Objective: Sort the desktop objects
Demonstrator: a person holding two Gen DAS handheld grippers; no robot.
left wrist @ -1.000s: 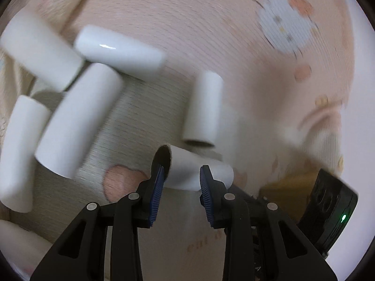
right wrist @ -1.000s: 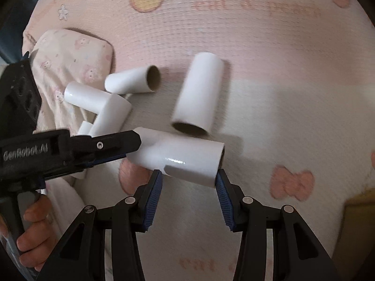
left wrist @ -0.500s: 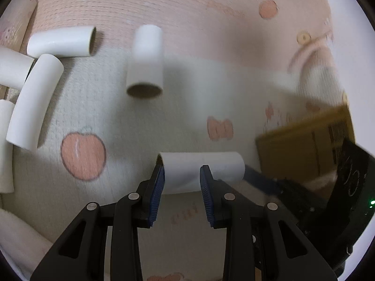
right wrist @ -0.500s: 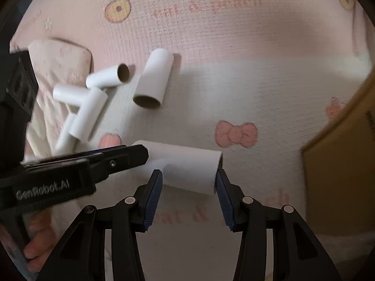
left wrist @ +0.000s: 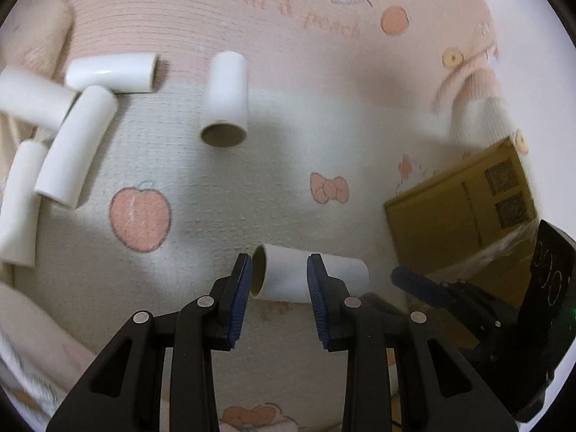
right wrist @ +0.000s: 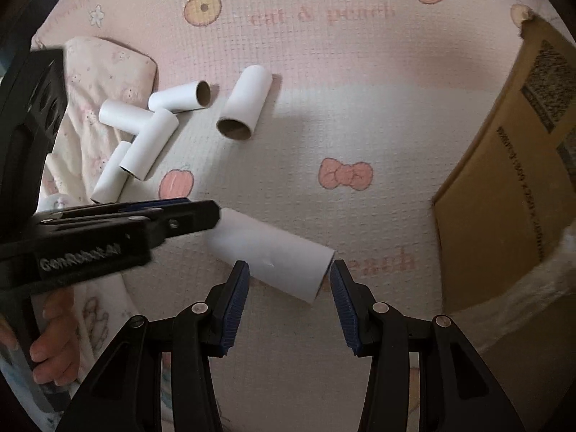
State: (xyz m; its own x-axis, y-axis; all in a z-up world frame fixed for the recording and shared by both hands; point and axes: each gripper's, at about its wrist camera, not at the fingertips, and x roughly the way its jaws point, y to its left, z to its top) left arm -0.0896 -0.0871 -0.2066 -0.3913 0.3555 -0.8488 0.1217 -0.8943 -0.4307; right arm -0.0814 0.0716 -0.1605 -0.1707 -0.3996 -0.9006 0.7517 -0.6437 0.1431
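Between left claw (left wrist: 277,280) pads: white tube (left wrist: 309,279); cardboard box (left wrist: 460,198) edge nearby.

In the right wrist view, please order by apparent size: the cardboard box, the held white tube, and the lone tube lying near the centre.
1. cardboard box
2. held white tube, partly because it is nearest the camera
3. lone tube

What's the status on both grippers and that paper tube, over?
Left gripper shut on white tube, held above the blanket. Right gripper open around its far end, not clamped. Cardboard box to the right, path unobstructed. Five tubes left in pile.
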